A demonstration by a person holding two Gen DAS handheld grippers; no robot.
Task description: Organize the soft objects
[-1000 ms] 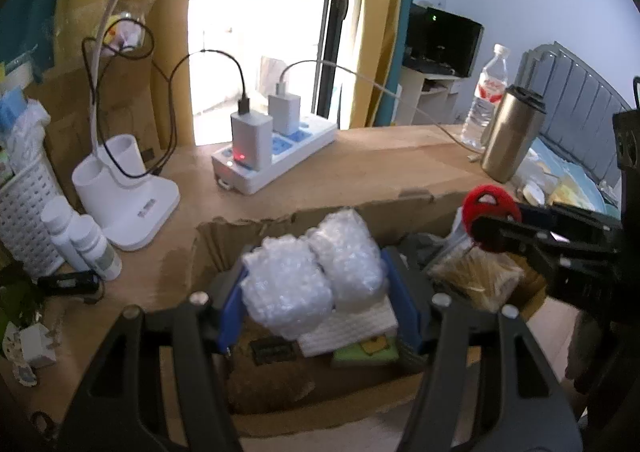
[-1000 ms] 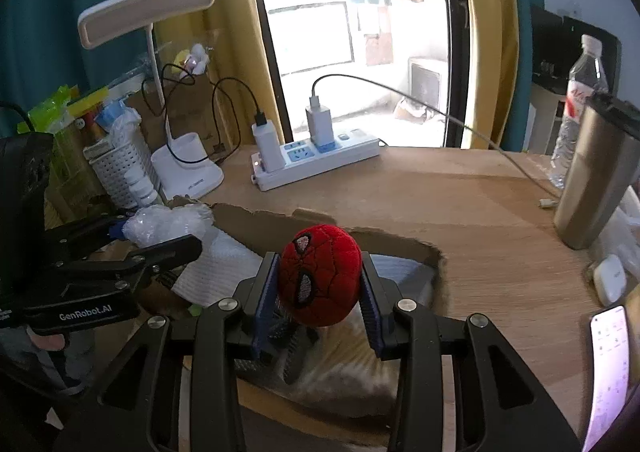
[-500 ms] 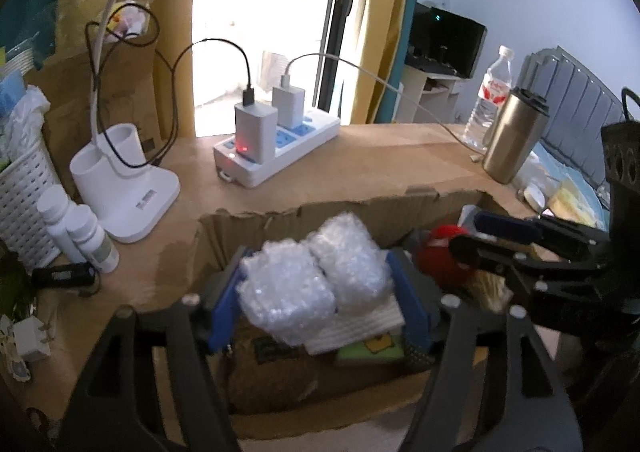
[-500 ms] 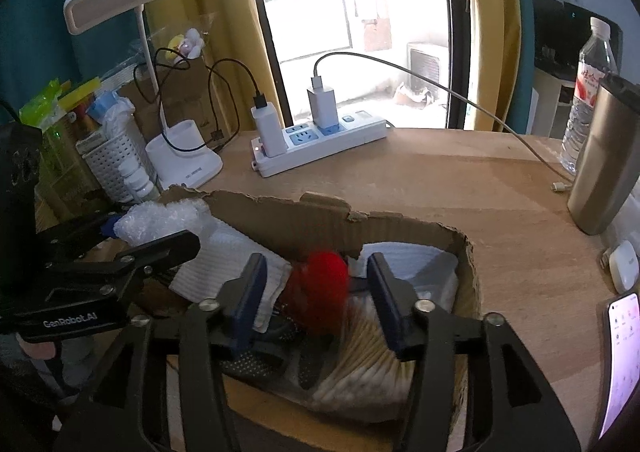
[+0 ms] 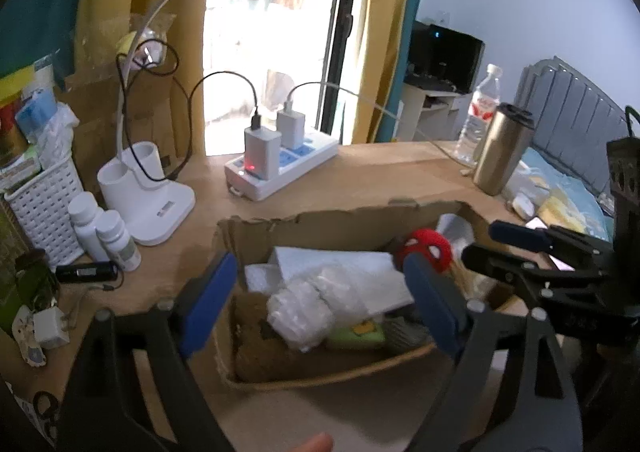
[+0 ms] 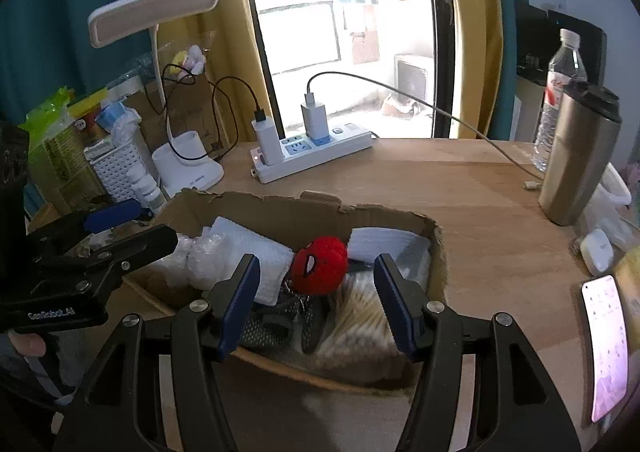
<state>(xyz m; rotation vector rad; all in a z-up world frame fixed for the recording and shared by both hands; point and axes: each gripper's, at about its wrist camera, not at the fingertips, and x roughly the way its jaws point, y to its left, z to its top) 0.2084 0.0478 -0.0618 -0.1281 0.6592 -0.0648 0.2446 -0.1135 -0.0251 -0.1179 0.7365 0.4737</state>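
A torn cardboard box [image 5: 304, 219] [image 6: 280, 207] sits on the wooden desk and holds soft things. A red knitted Spider-Man ball [image 6: 319, 264] [image 5: 428, 248] lies in its middle. A bubble wrap wad [image 5: 300, 308] [image 6: 200, 256] lies at the left beside white foam sheets [image 5: 340, 264]. A pack of cotton swabs [image 6: 352, 328] lies near the front. My left gripper [image 5: 320, 300] is open and empty above the bubble wrap. My right gripper [image 6: 318, 302] is open and empty just in front of the red ball.
A white power strip with chargers [image 6: 312, 147], a desk lamp [image 6: 188, 167], a white basket [image 5: 40, 203], pill bottles [image 5: 104, 232], a steel tumbler [image 6: 576, 159], a water bottle [image 6: 560, 91] and a phone [image 6: 604, 344] stand around the box.
Both grippers opened. The left one dropped the bubble wrap into the box; the right one dropped the red ball into the box. Both drew back a little.
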